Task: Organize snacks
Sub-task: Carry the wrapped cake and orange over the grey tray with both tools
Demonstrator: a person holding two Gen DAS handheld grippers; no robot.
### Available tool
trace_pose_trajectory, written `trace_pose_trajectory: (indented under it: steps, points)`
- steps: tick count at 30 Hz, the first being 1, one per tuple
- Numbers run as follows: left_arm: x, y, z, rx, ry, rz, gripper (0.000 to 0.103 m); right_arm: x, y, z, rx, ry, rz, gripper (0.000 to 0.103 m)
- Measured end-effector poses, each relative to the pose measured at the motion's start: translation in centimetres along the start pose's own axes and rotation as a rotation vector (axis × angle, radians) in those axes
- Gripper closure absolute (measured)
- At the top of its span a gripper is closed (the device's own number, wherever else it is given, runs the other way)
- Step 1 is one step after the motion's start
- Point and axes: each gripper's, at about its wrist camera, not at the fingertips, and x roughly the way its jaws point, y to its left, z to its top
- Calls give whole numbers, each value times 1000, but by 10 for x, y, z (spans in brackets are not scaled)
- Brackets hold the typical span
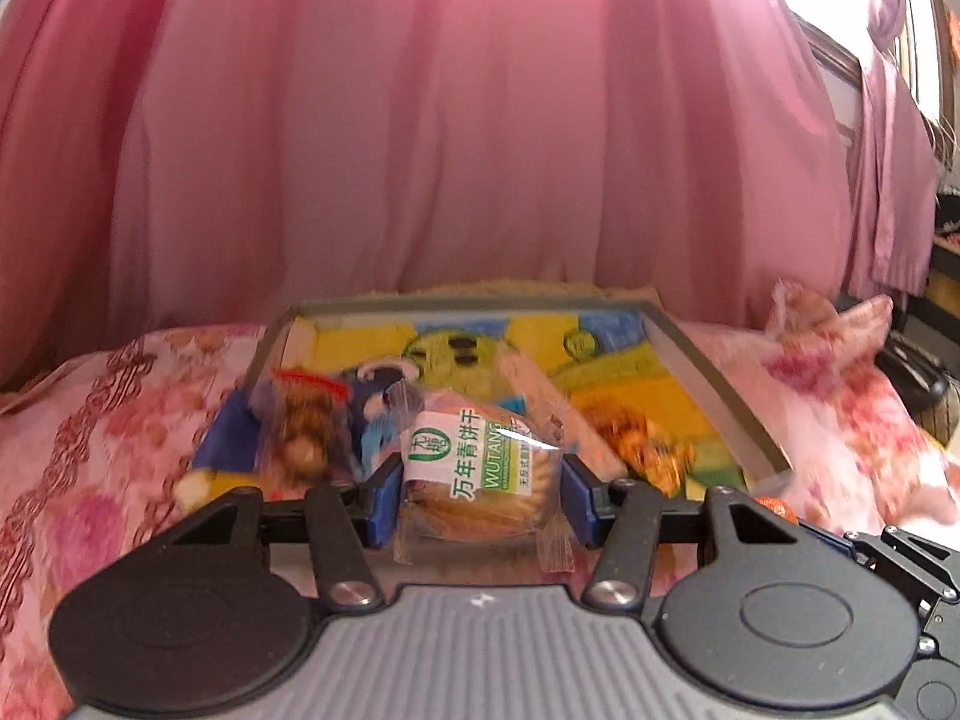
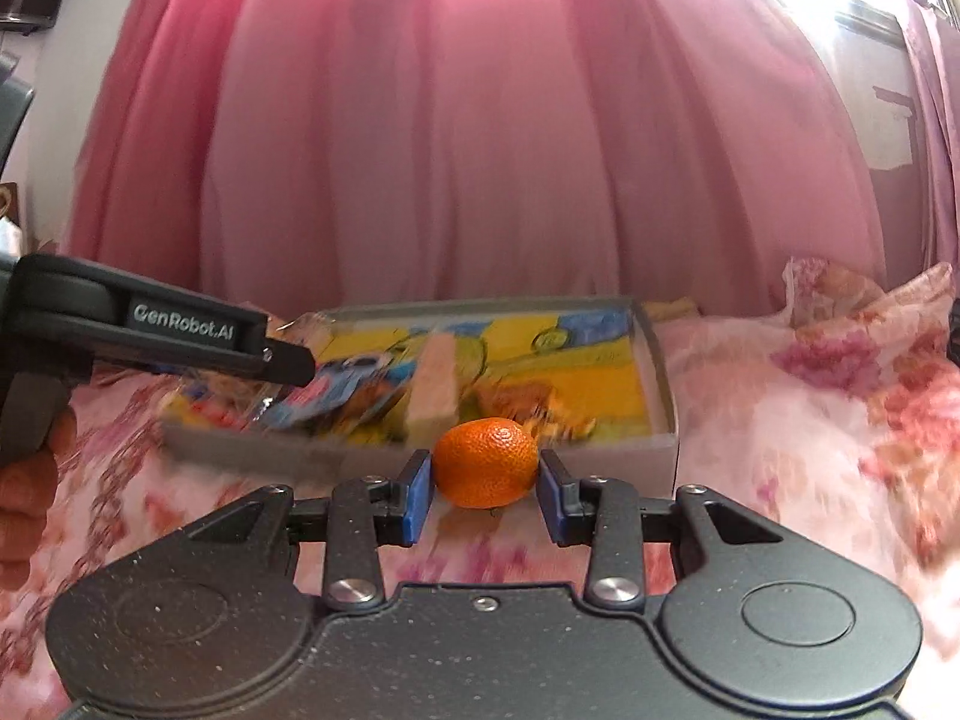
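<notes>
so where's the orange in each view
Left wrist view: only a sliver of the orange shows at the lower right, beside the left gripper.
Right wrist view: centre, clamped in the right gripper.
Shared landmark: the shallow grey box with the yellow and blue picture.

Most snacks in the tray [image 1: 708, 360] were smeared by blur, couldn't tell what the orange-brown one [image 1: 642, 438] was. The biscuit pack [image 1: 480, 468] hid the tray's middle. A hand [image 2: 27, 480] was cut off at the right view's edge.
</notes>
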Motion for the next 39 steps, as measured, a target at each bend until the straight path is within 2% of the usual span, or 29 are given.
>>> trace_pose_trajectory:
  steps: [7, 11, 19, 31, 33, 35, 39]
  points:
    - [41, -2, 22, -19, -16, 3, 45, 42, -17, 32, 25, 1, -37, 64]
    - [58, -4, 27, -33, -4, 7, 45, 60, -18, 39, 26, 27, -50, 64]
    - [78, -7, 26, -39, 27, 14, 45, 80, -18, 35, 28, 84, -61, 64]
    - [92, -5, 21, -66, 88, 25, 44, 87, -24, 27, 47, 112, -69, 64]
    - [93, -5, 21, -64, 90, 23, 43, 87, -25, 27, 49, 116, -73, 64]
    - [94, -6, 21, -66, 92, 14, 33, 88, -25, 27, 42, 119, -76, 63]
    - [94, -7, 22, -85, 104, 7, 26, 87, -23, 30, 17, 115, -76, 57]
